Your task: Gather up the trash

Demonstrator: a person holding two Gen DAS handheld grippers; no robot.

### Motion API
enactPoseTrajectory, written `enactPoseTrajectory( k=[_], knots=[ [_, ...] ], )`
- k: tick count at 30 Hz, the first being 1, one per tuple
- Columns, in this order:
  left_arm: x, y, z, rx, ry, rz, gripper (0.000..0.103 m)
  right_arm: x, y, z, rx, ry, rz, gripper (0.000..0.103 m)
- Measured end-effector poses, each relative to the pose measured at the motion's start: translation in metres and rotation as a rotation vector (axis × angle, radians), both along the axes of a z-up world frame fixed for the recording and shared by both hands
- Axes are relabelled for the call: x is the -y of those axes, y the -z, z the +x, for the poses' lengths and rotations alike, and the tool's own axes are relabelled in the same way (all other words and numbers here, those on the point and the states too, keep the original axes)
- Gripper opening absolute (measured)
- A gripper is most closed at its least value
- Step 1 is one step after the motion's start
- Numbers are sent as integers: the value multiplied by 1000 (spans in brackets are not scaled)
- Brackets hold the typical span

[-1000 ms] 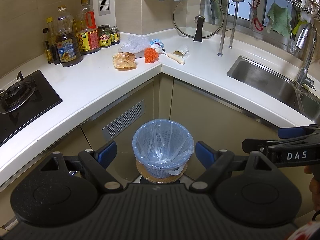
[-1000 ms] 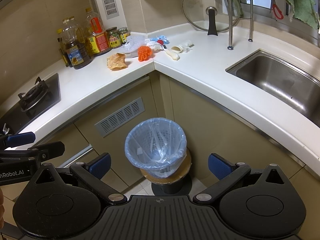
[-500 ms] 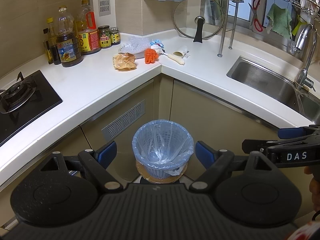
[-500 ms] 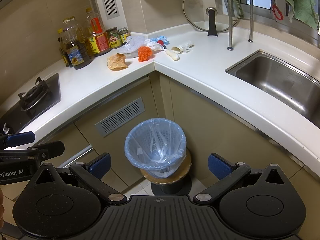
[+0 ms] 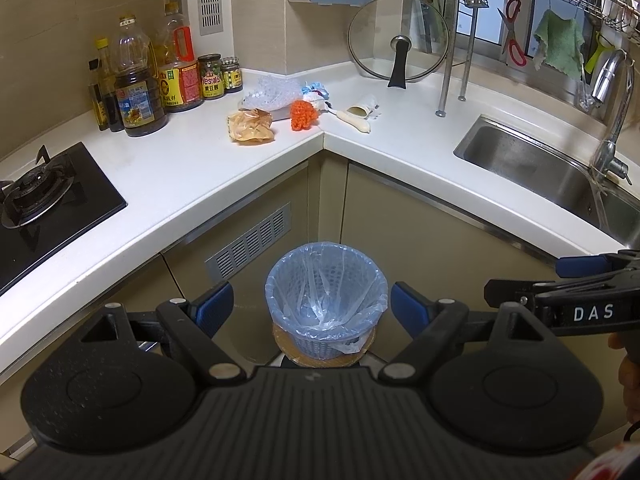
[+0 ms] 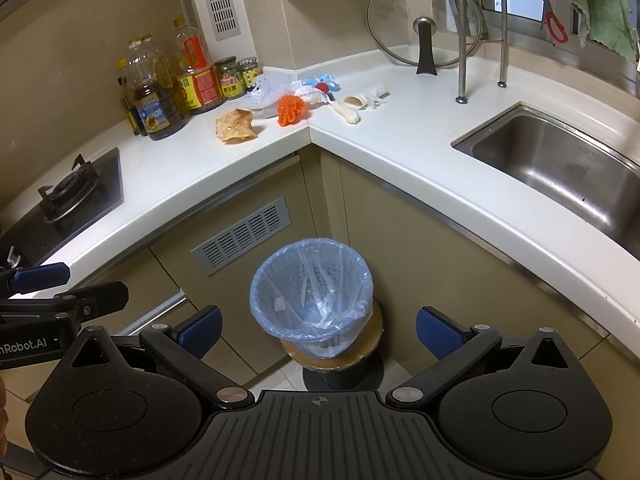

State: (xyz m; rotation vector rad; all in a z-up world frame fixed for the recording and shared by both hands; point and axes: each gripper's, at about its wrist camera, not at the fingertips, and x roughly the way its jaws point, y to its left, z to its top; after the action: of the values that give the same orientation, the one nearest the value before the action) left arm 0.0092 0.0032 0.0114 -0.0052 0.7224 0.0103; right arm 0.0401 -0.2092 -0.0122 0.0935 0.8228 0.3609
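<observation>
Blue pads of the left tool (image 5: 310, 306) stand wide apart and hold nothing, and the same is true for the right tool (image 6: 318, 328), whose 2 fingers are also spread with nothing between them. Both tools hang side by side in front of the corner cabinet, and each one shows at the edge of the other's view. Just beyond them, on the floor, stands the trash basket (image 5: 326, 300) with a pale blue plastic liner, placed on a round brown stand. Above it runs the white tabletop (image 5: 192, 168), which bends around the corner. At the far side of this corner the trash lies in a loose group: a crumpled brown wrapper (image 5: 251, 126), just beside it an orange knobbly ball (image 5: 303, 114), behind them a clear bubble-like plastic piece (image 5: 270, 96), and to the right a beige tube-shaped piece (image 5: 354, 120) near some white and blue scraps. Oil bottles and jars (image 5: 160, 84) stand against the wall to the left, a gas burner (image 5: 36, 194) is further left, and the steel sink (image 5: 532, 164) is to the right.
</observation>
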Motion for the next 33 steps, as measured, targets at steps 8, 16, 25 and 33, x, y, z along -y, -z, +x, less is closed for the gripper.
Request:
enactPoseTrajectory(
  k=[8,16,25,33],
  knots=[
    [0,1,-1,2,0,1,84,-1,-2,1,2,-1,0,103],
    [2,-1,-3,3,-14,3,84,-5,-10,1,3,-12,4,103],
    [7,4,-1,-2,-39,-5,84,3,-4,6,20,-28,16,103],
    [5,5,11,12,-74,-11,84,16,0,19,51,-3,47,103]
  ],
)
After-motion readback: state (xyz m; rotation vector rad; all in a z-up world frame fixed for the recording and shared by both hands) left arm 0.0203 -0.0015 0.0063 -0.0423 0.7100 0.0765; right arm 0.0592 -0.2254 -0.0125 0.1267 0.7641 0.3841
